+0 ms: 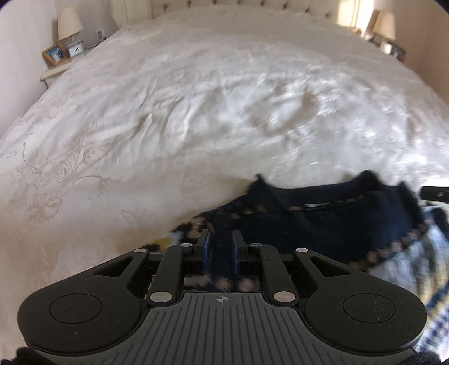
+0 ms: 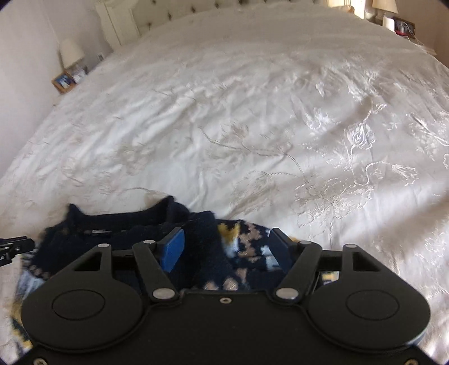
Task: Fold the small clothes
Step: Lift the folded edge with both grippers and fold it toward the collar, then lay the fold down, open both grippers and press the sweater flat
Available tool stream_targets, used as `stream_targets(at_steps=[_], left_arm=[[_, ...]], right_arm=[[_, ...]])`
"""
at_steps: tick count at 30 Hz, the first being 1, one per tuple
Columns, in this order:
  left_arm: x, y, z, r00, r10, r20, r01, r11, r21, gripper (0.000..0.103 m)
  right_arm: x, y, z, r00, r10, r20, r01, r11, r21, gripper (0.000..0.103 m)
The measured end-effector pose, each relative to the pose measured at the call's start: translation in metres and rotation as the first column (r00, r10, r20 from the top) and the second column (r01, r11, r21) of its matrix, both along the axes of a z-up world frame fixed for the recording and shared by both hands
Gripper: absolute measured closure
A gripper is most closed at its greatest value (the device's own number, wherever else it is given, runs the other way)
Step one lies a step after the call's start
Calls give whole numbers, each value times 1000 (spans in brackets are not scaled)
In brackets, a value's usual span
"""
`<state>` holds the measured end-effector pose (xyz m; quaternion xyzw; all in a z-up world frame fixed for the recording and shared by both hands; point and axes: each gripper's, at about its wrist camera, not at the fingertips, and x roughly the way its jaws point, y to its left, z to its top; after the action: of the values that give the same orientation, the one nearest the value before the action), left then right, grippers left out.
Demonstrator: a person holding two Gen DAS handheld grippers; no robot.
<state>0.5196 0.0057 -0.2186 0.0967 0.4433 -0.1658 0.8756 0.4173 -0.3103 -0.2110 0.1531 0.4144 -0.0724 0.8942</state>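
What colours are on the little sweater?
The sweater is dark navy with a cream, yellow and pale blue knitted pattern, clearest in the right wrist view.

No legible text, label, brand or number in either view. Clock [image 1: 75, 50] on nightstand [image 1: 54, 71] at bed's far left corner: dial too small to read. Crosshair mark moulded on left gripper [image 1: 221, 244] body.

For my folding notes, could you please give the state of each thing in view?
Sweater: partly folded, lying on the bed.
Left claw: shut on the sweater's edge.
Right claw: open, sweater between its fingers.
Bed: made, cover wrinkled.
Lamp: appears off.
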Motion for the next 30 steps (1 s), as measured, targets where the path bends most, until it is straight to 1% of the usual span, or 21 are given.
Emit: stream_targets(at_steps=[3, 5, 7, 9, 12, 13, 15, 17, 18, 20, 21, 23, 28, 30], left_arm=[[-27, -11, 11, 999, -42, -22, 40, 997, -58, 82], [-44, -23, 11, 995, -90, -53, 85, 993, -84, 81], [-63, -40, 7, 985, -152, -84, 144, 985, -100, 81], [-78, -52, 0, 975, -193, -111, 182, 978, -106, 81], [-94, -65, -17, 959, -239, -152, 229, 970, -80, 81], [-95, -67, -25, 954, -249, -166, 243, 969, -55, 81], [-99, -68, -42, 947, -254, -198, 264, 964, 26, 81], [-97, -59, -54, 952, -227, -206, 244, 968, 59, 80], [-95, -51, -56, 955, -208, -213, 221, 974, 41, 80], [-88, -37, -55, 958, -170, -233, 171, 985, -14, 80], [-88, -34, -53, 959, -160, -235, 160, 987, -17, 81], [-87, -29, -50, 961, -155, -229, 159, 987, 0, 81], [-94, -12, -47, 966, -113, -233, 118, 993, 8, 80], [-99, -3, -48, 965, -102, -242, 104, 995, -5, 78]], right_arm=[[-20, 16, 14, 997, 63, 35, -65, 997, 39, 33], [-32, 35, 18, 991, 130, 40, -132, 990, 58, 33], [-40, 54, 16, 983, 180, 22, -181, 981, 65, 33], [-50, 70, 9, 977, 214, -15, -213, 974, 77, 33], [-63, 85, -10, 963, 251, -103, -244, 967, 74, 33], [-68, 90, -17, 953, 266, -142, -260, 964, 59, 33], [-75, 91, -33, 936, 278, -215, -284, 959, 5, 34], [-82, 85, -47, 927, 262, -268, -286, 957, -54, 35], [-85, 79, -49, 931, 247, -269, -272, 960, -60, 37], [-88, 67, -49, 941, 214, -263, -234, 971, -49, 38], [-90, 64, -48, 943, 202, -263, -222, 974, -47, 38], [-90, 61, -47, 943, 197, -267, -218, 974, -53, 38], [-92, 66, -46, 943, 185, -276, -211, 975, -65, 36], [-92, 69, -49, 945, 171, -277, -195, 979, -59, 32]])
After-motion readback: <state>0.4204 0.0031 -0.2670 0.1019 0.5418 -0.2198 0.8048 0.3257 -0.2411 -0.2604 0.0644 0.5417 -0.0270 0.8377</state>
